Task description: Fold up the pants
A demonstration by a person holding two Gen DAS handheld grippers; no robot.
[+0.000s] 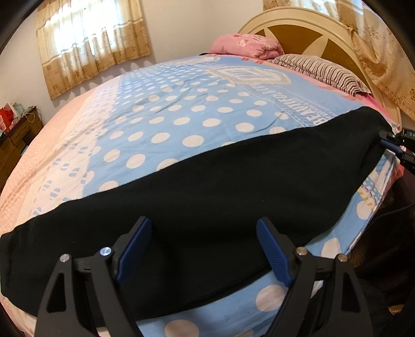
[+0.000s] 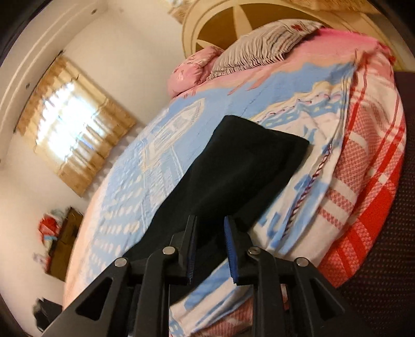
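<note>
Left wrist view: black pants (image 1: 207,186) lie in a long band beneath the wide-spread left gripper (image 1: 203,248), near the bedspread (image 1: 168,109) edge. Right gripper (image 2: 210,233), jaws slightly parted and pinching nothing, hovers over the pants; pillows (image 2: 259,51) and headboard (image 2: 220,23) lie beyond.

Black pants (image 1: 220,191) on blue sheet (image 1: 168,114) (white polka dots).

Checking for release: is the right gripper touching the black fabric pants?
Cannot tell. The right wrist view shows the right gripper with jaws slightly parted over the black fabric pants, but blur hides whether its pads touch them.
</note>
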